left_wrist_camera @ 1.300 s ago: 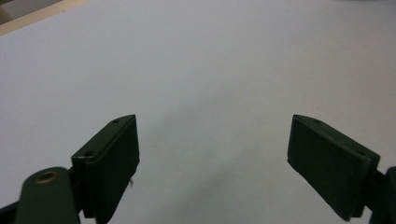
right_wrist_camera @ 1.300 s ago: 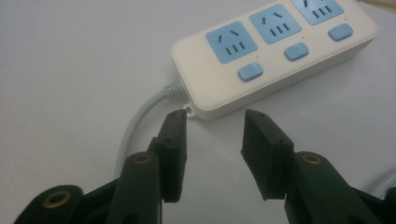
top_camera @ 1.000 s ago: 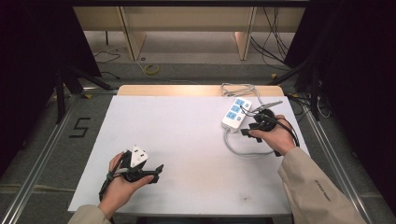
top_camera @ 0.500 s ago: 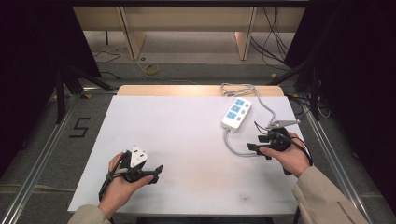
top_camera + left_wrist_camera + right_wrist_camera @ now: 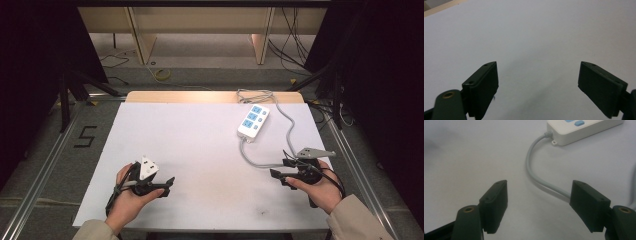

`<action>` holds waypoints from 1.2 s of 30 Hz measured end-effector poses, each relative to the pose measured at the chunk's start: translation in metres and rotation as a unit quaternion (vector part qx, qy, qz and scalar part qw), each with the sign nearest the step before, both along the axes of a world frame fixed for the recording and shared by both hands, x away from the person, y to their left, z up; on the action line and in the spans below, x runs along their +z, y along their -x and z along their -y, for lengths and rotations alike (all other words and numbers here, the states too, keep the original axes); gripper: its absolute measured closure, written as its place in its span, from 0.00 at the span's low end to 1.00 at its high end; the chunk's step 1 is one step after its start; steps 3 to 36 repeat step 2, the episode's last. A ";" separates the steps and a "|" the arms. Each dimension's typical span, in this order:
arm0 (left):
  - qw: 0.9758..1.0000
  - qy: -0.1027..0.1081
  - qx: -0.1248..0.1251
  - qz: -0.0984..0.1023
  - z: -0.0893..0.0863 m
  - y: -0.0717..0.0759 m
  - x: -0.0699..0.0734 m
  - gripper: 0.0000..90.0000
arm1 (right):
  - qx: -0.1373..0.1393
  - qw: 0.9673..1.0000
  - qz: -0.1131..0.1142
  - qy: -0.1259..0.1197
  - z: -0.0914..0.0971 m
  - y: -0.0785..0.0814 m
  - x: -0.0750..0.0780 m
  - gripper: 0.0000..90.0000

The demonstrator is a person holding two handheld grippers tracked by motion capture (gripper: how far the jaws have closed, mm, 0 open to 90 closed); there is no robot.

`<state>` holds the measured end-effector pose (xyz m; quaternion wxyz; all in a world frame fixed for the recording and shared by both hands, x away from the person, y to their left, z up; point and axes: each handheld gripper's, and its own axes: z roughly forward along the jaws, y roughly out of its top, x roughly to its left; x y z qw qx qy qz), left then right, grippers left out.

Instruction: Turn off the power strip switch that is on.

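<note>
A white power strip [image 5: 253, 121] with blue sockets lies at the far right of the white table [image 5: 200, 135]. Its grey cable [image 5: 248, 158] curls toward the near side. My right gripper [image 5: 279, 168] hovers near the table's right front, jaws pointing left, beside that cable. Its jaws have just been opening and stand open with nothing between them. In the right gripper view [image 5: 539, 183] the cable [image 5: 536, 173] runs behind the right jaw and the strip's end [image 5: 584, 128] sits at the top. My left gripper [image 5: 166, 186] rests at the near left, open over bare table [image 5: 537, 66].
A wooden strip [image 5: 200, 96] edges the table's far side. Beyond it stand shelf legs and loose cables on the floor [image 5: 160, 75]. A "5" mark [image 5: 86, 136] lies on the floor at the left. Metal rails run along both sides.
My right hand has drawn back from the power strip toward the near right of the table, and its jaws have spread apart. The left hand has stayed put.
</note>
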<state>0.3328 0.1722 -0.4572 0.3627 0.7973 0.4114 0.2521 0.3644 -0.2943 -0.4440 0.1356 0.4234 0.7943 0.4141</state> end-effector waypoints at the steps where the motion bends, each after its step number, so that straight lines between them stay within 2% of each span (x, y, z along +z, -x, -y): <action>1: 1.000 0.001 0.000 0.000 0.000 0.000 0.000 0.18 | -0.001 1.000 0.002 -0.003 0.000 0.001 0.000 0.34; 36: 1.000 0.004 -0.001 0.001 0.001 0.001 0.001 0.18 | -0.003 1.000 0.002 -0.005 0.000 0.001 0.001 0.33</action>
